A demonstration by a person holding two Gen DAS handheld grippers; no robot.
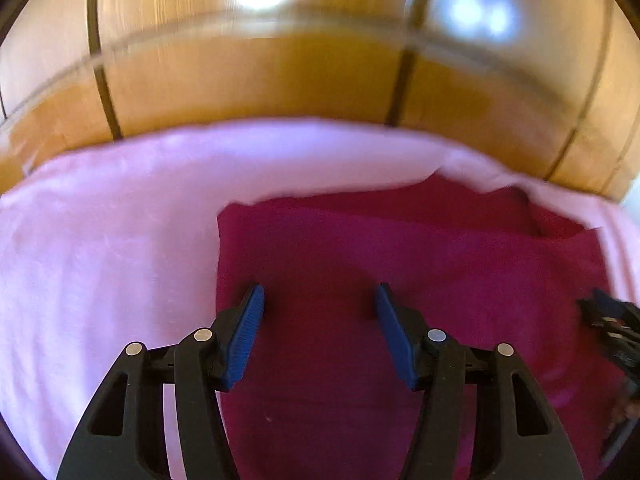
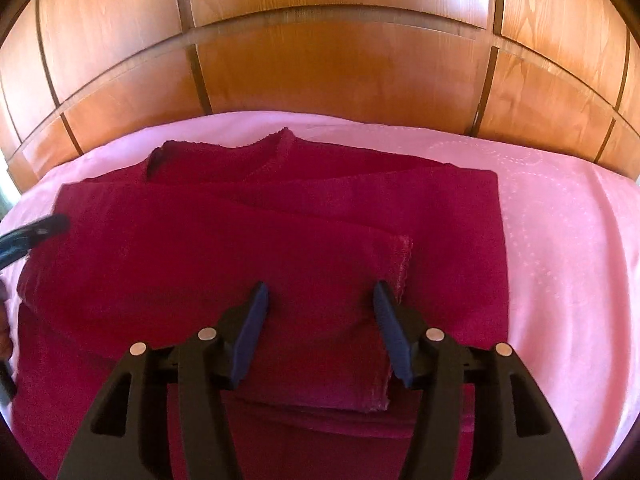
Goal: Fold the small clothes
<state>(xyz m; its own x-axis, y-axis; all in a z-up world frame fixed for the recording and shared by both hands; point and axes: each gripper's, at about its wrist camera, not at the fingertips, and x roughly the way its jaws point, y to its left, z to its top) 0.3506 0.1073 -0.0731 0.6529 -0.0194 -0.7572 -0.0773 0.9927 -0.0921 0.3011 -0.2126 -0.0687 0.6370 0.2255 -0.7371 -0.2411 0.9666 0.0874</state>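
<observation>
A dark red garment (image 2: 256, 248) lies partly folded on a pink sheet (image 2: 560, 248), with a sleeve or flap folded across its middle and the neckline at the far side. In the left wrist view the garment (image 1: 400, 272) fills the right half. My left gripper (image 1: 319, 300) is open above the garment's left edge and holds nothing. My right gripper (image 2: 320, 300) is open above the folded flap, near its hemmed edge, and holds nothing. The left gripper's tip also shows at the left edge of the right wrist view (image 2: 40, 228).
A wooden headboard (image 2: 320, 64) with panel grooves stands right behind the pink sheet. The pink sheet (image 1: 100, 260) extends to the left of the garment. The right gripper's body shows at the right edge of the left wrist view (image 1: 612, 332).
</observation>
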